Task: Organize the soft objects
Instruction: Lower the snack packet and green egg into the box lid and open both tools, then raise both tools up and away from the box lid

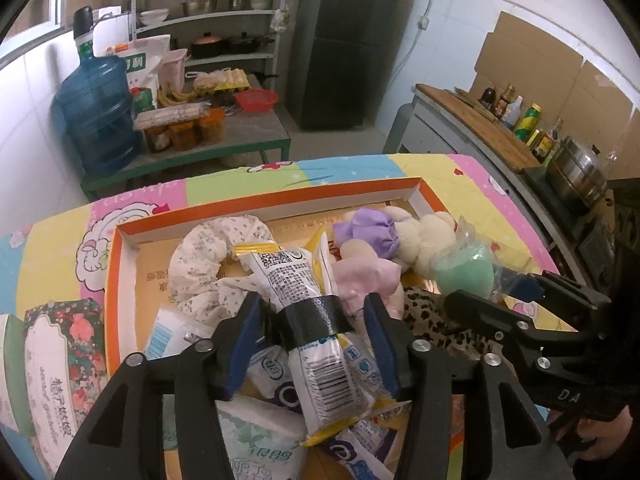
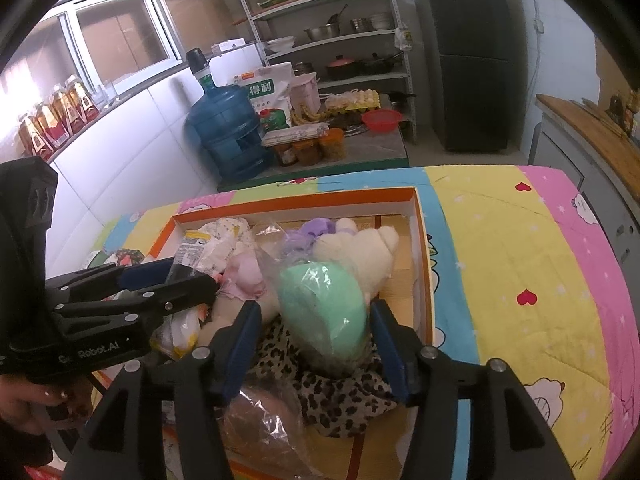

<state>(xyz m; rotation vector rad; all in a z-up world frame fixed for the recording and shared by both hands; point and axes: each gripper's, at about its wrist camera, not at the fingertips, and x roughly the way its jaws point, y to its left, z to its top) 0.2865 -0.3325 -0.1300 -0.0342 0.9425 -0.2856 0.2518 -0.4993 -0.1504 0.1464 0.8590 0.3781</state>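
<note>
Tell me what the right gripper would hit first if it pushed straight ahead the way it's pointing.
Most likely the mint-green sponge in clear plastic wrap, which sits directly between the right gripper's blue pads. The pads do not appear to press on it. Beneath it lies the leopard-print cloth, which would come next, though depth is hard to judge.

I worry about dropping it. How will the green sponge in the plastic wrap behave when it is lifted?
The green sponge looks foamy, so probably light and squashy. Its loose, shiny wrap may slip on the pads. It stands on the leopard cloth, so a push could tip it.
</note>
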